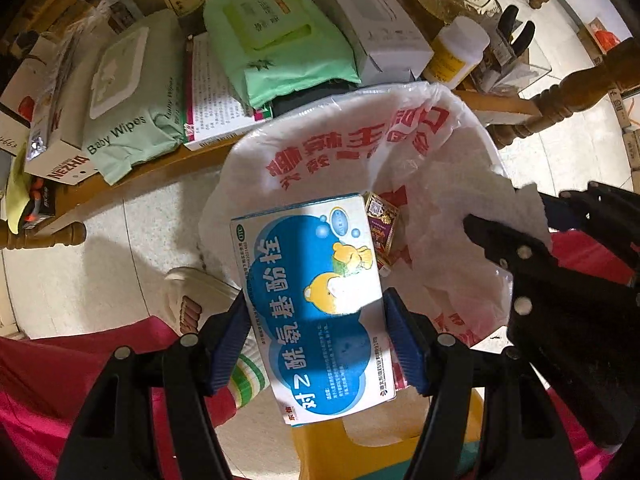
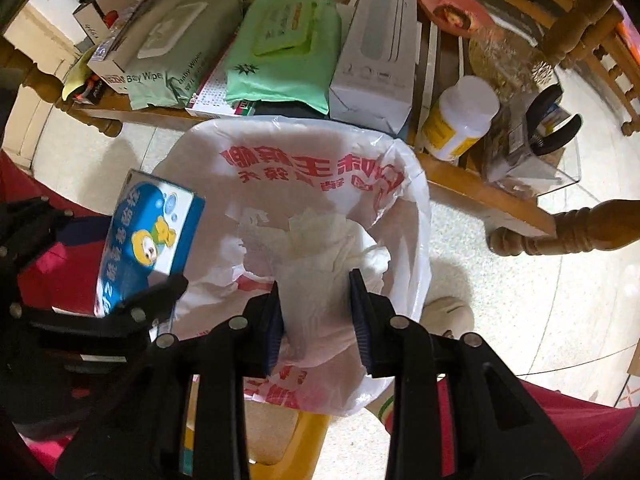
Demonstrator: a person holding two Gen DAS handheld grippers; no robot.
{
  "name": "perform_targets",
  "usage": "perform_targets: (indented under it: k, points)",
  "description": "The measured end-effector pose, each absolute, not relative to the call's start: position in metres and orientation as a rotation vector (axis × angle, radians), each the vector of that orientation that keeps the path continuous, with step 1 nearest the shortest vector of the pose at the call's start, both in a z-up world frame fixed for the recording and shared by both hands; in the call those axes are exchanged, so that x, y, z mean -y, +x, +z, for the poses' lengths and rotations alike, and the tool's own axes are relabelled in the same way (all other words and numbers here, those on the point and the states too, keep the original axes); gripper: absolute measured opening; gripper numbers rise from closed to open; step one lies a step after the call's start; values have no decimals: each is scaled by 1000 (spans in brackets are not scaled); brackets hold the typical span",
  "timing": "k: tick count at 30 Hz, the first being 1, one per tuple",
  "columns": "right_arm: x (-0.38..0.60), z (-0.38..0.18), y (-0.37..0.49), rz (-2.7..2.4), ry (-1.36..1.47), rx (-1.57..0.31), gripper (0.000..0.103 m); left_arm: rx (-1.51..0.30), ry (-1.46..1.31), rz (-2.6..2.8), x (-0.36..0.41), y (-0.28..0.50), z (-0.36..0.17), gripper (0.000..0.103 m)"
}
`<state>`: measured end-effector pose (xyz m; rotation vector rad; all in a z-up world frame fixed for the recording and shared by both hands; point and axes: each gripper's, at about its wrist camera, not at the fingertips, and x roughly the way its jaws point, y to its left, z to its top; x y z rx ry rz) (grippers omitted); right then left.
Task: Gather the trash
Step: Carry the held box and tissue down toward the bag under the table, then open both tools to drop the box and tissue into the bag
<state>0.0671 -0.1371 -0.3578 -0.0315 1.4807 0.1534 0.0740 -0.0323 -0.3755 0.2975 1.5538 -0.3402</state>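
My left gripper (image 1: pixel 318 320) points down and is shut on a blue and white medicine box (image 1: pixel 316 304) with a cartoon bear, its blue pads pressing the box's long sides. Below it stands a bin lined with a white plastic bag (image 1: pixel 320 128) printed in red; a small purple and gold box (image 1: pixel 382 228) lies inside. My right gripper (image 2: pixel 316 300) is shut on a crumpled white tissue (image 2: pixel 320 256) over the bag's (image 2: pixel 280 136) mouth. In the right wrist view the medicine box (image 2: pixel 148 240) hangs over the bag's left rim.
A low wooden shelf (image 2: pixel 480 196) behind the bin carries a baby wipes pack (image 1: pixel 132 112), a green wipes pack (image 1: pixel 276 40), a white carton (image 1: pixel 368 20), a yellow-labelled white bottle (image 1: pixel 456 52) and pliers (image 2: pixel 552 120). A person's slipper (image 1: pixel 196 292) and a yellow stool (image 1: pixel 360 452) lie close below.
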Motion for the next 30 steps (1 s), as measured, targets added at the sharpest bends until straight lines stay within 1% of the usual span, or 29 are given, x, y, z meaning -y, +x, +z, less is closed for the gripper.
perform_targets:
  k: [11, 13, 14, 15, 17, 19, 20, 21, 25, 26, 27, 30]
  points:
    - [137, -373, 83, 161, -4, -1508, 32, -1630, 229, -346, 32, 79, -396, 65]
    - [136, -375, 82, 157, -9, -1510, 39, -1625, 232, -330, 32, 79, -396, 65]
    - [137, -375, 83, 150, -6, -1507, 47, -1627, 232, -328, 33, 79, -396, 68]
    - [137, -375, 83, 146, -4, -1503, 47, -1632, 228, -328, 33, 79, -396, 74]
    - [138, -374, 84, 145, -1, -1499, 49, -1630, 223, -330, 34, 80, -395, 75]
    - [138, -375, 84, 139, -6, -1499, 49, -1627, 242, -326, 36, 79, -395, 80]
    - [138, -375, 83, 139, -5, -1499, 50, -1620, 247, -323, 37, 78, -394, 81]
    - [138, -376, 83, 140, -3, -1503, 54, -1613, 252, -321, 37, 78, -393, 81]
    - [135, -377, 83, 147, -4, -1509, 56, -1609, 254, -322, 38, 77, -390, 81]
    - [134, -377, 83, 148, -1, -1507, 59, -1606, 256, -318, 37, 76, -389, 81]
    - [134, -377, 84, 150, 2, -1506, 65, -1603, 257, -317, 37, 76, -388, 81]
    - [135, -375, 85, 147, 17, -1499, 67, -1600, 244, -318, 36, 75, -385, 83]
